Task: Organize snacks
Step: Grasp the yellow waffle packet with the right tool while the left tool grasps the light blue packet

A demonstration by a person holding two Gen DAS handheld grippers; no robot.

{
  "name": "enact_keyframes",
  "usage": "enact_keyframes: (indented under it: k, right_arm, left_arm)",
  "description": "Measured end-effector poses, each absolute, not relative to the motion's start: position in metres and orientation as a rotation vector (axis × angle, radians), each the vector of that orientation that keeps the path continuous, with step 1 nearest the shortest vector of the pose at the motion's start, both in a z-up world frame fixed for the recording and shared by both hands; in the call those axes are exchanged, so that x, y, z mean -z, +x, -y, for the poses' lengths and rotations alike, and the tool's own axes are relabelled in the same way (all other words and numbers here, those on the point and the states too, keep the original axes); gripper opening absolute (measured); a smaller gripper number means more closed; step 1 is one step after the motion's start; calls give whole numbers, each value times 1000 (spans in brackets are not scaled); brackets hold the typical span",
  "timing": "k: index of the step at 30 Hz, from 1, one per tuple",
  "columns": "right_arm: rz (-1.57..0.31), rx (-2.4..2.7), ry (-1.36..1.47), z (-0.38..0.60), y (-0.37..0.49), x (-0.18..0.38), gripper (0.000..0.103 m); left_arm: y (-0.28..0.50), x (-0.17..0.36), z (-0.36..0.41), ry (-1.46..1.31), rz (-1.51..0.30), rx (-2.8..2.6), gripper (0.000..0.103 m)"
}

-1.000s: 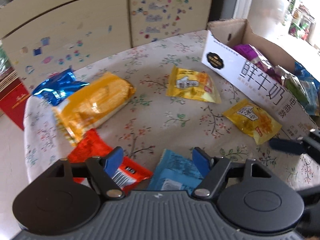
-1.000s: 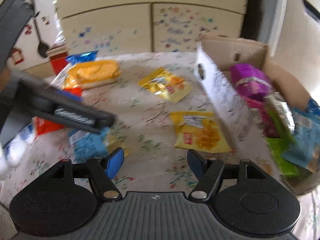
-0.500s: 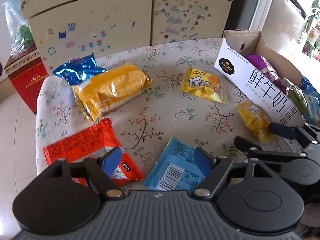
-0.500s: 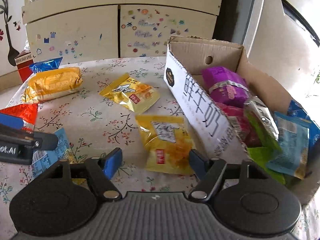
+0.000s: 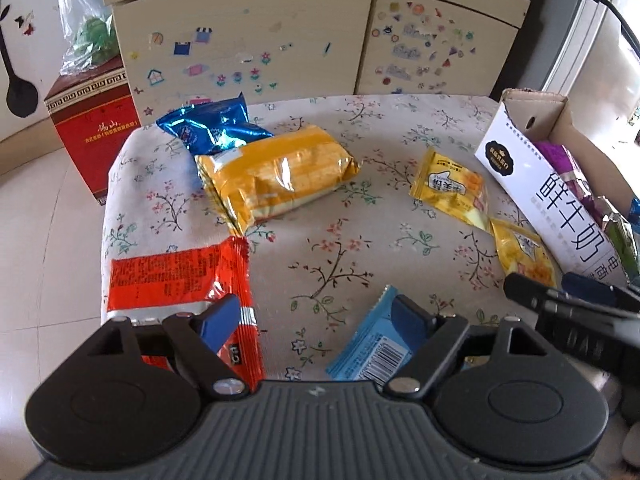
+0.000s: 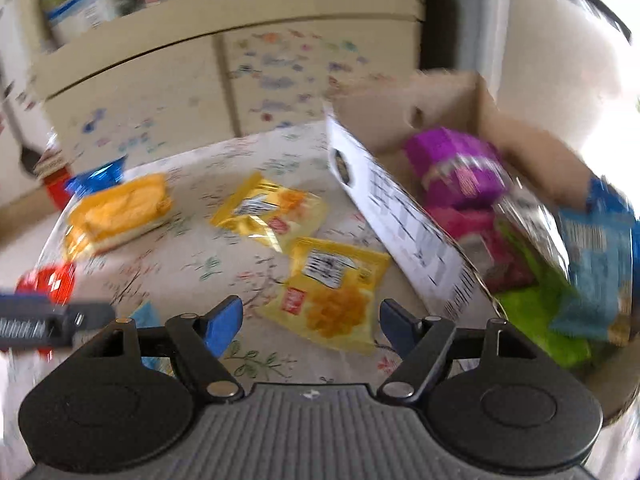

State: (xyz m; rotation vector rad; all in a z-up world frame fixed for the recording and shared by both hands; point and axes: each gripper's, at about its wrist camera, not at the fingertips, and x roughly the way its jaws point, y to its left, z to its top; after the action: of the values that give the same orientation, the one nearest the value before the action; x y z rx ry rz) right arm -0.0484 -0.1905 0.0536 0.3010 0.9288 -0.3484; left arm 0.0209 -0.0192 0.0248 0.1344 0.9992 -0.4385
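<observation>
1. Floral cloth covers the table (image 5: 360, 248), w/ loose snack packs spread over it.
2. Left gripper (image 5: 316, 322): jaws apart, have just been opening wider, nothing clamped. Bare cloth shows between the blue pads.
3. Red packet (image 5: 176, 280) lies flat under/behind the left pad; light-blue packet (image 5: 370, 346) w/ barcode lies under the right pad. Neither pad visibly presses on a pack.
4. Big yellow pack (image 5: 276, 176) sits mid-table, its far-left end overlapping a shiny blue pack (image 5: 212, 128) near the table's far-left edge.
5. Two small yellow packets: one (image 5: 450, 188) near the box, the other (image 5: 522, 250) just beside the box's white wall; their corners touch or nearly so.
6. Cardboard box (image 5: 516, 172), white printed side, stands at the table's right edge. Inside: purple, pink, green and blue packs.
7. Right gripper (image 6: 310, 322): jaws apart after just closing a little; nothing gripped. Right wrist view is motion-blurred.
8. Nearer small yellow packet (image 6: 332, 292) lies on the cloth between and beyond the right pads, not pinched.
9. Right wrist view also shows the purple pack (image 6: 456, 168) at the box's far end, the green pack (image 6: 536, 320) and a blue one (image 6: 596, 256) nearer.
10. Each gripper shows at the edge of the other's view, well apart over the table.
11. Behind: beige cabinet (image 5: 248, 40) w/ stickers, red carton (image 5: 96, 128) on the floor at left.
</observation>
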Motion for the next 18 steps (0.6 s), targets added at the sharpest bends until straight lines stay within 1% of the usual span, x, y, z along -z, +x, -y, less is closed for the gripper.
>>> enact_keyframes:
  k: [3,8,10,11,13,18]
  right_arm:
    - [-941,368,353,195,-44,-51,80]
    - [-959,385,357,197,-30,-41,80]
    - [-978,407,345,197,-28,-36,73]
    - [-973,416,320,195,-27,-36,72]
    - [-977,413,286,193,-27,-35,62]
    - [-1028,343,312,193,-26,-42,59]
  left_arm:
    - [18,-26,21,136,-1001,453,82]
    - [10,-28,26,145,-1004,478,82]
    - [8,-29,27,142,-1010,490,82]
    - [6,-29,28,143,-1012,496,82]
    - [3,-28,30,147,-1019,499,82]
    - [-4,-23,33,100,-1074,489,83]
